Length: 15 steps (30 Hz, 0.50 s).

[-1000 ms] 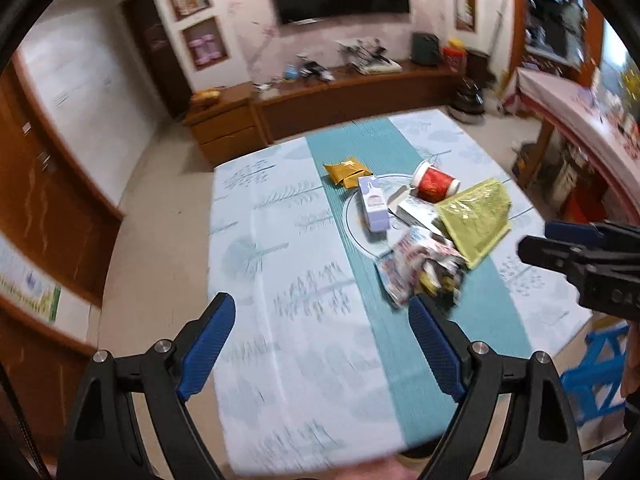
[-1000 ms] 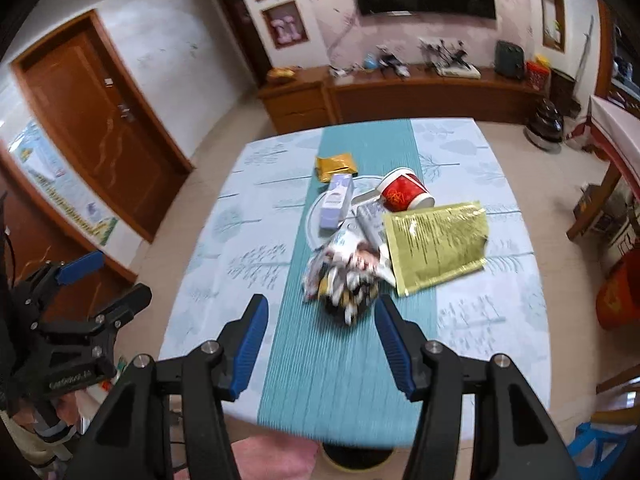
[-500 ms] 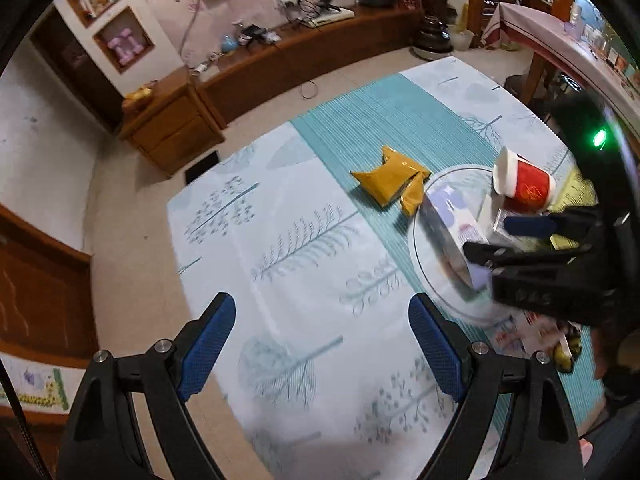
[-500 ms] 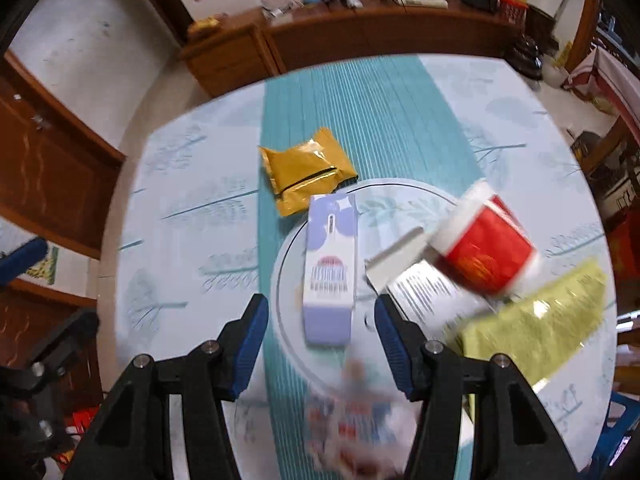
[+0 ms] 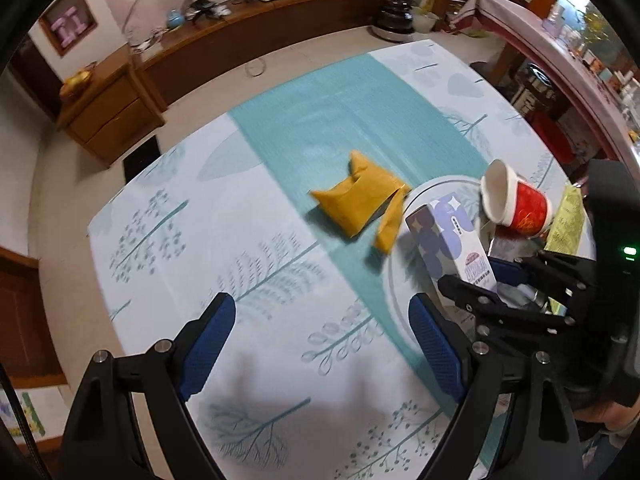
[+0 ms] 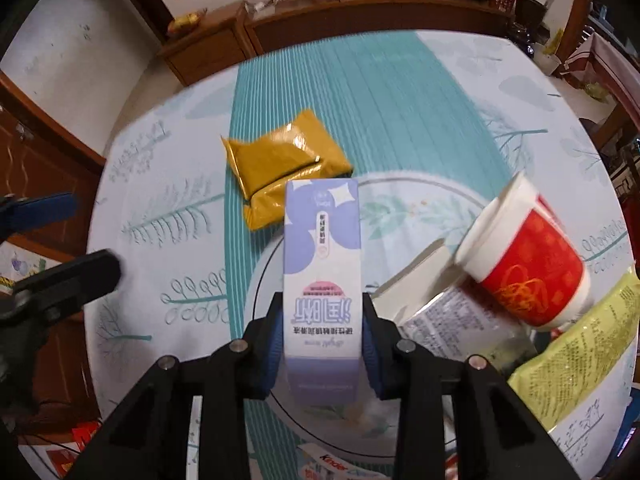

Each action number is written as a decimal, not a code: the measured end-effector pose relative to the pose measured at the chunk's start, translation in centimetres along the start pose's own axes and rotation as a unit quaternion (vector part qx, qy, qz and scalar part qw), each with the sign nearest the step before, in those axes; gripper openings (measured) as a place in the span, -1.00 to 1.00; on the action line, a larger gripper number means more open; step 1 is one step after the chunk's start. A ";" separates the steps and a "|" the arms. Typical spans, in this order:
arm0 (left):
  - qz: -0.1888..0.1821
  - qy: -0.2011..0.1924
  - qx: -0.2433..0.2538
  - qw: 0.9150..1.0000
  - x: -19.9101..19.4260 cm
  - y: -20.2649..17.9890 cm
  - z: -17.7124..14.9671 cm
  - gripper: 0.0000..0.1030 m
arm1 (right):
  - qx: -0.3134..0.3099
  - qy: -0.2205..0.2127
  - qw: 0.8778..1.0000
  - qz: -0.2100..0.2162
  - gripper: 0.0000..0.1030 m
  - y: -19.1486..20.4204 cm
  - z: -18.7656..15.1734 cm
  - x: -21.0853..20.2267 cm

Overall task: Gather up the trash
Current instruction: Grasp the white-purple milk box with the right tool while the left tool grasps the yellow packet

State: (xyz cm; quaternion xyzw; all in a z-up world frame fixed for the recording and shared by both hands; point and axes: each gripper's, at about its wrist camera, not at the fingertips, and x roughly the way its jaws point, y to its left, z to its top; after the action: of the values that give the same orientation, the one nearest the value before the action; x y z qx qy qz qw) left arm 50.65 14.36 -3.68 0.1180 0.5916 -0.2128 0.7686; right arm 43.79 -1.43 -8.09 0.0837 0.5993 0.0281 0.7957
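My right gripper [image 6: 322, 344] is shut on a purple and white carton [image 6: 322, 264] over the white plate [image 6: 420, 196]; it also shows in the left wrist view [image 5: 452, 240]. A yellow foil packet [image 6: 280, 164] lies on the teal runner just beyond the plate, also in the left wrist view [image 5: 360, 200]. A red and white paper cup [image 6: 528, 260] lies tipped on the plate's right. A yellow-green bag [image 6: 580, 344] lies at far right. My left gripper [image 5: 320, 332] is open and empty above the tablecloth, left of the plate.
A clear wrapper with print [image 6: 448, 312] lies under the cup. A Kinder wrapper [image 6: 332, 466] peeks out at the near edge. A wooden sideboard [image 5: 240, 40] stands along the far wall. A second table [image 5: 560, 40] stands to the right.
My right gripper has come down and closed on the purple carton. My left gripper has moved lower and closer over the tablecloth, still open.
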 end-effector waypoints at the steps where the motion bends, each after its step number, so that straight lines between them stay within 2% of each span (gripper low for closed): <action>1: -0.006 0.002 0.004 1.000 0.3 -0.3 0.6 0.69 | 0.008 -0.008 1.000 0.006 -0.34 -0.4 0.2 -0.7; 7: -0.014 0.018 0.045 0.999 2.9 -2.3 4.1 0.69 | 0.042 -0.054 0.998 0.012 -0.34 -2.6 1.8 -3.5; 15: 0.002 0.055 0.089 0.995 7.6 -3.7 7.7 0.69 | 0.066 -0.066 0.996 0.009 -0.34 -4.5 2.7 -3.5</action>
State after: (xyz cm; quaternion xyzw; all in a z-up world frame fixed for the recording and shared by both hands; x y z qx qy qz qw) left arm 57.11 6.36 -8.66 0.1983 0.6115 -0.2563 0.7219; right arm 45.17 -6.65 -4.76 0.1435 0.5452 -0.0097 0.8258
